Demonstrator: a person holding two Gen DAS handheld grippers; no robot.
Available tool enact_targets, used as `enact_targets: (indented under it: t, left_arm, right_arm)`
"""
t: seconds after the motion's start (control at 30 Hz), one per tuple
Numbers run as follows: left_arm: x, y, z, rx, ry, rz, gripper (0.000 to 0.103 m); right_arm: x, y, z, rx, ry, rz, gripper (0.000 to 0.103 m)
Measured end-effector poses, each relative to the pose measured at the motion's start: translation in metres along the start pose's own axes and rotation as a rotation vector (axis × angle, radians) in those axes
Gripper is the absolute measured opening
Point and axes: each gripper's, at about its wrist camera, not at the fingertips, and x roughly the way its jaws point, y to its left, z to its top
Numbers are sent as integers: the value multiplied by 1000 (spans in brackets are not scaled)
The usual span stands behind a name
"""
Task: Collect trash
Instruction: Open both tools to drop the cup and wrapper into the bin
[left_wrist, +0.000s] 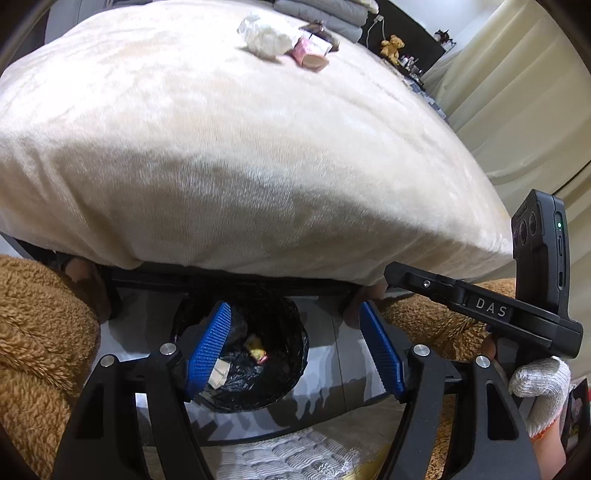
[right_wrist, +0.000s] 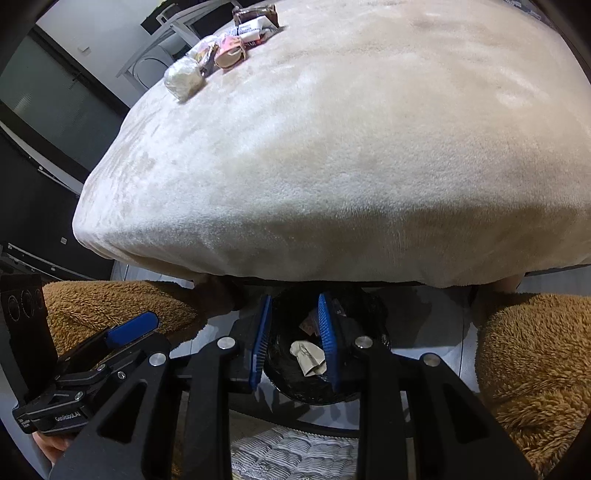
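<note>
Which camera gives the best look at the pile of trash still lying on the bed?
The left wrist view. There the pile of trash sits near the top centre, with a white wad, a pink wrapper and a box apart enough to tell. In the right wrist view the pile lies toward the upper left edge, bunched and more distorted.

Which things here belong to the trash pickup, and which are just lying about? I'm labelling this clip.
Part of the job:
- crumpled white wrapper
- pink packet
- brown-and-white wrappers
- black-lined bin holding dropped scraps
- left gripper, open and empty
- right gripper, empty

Just lying about:
- cream blanket
- teddy bear
- folded grey bedding
- curtain
</note>
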Motion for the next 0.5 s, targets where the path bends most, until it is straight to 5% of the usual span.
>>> enact_targets:
  t: [0.5]
  left_arm:
    - [-48,-18,29,167,-202,-4,70]
  right_arm:
    - [-54,28,8,-182,-249,73,31]
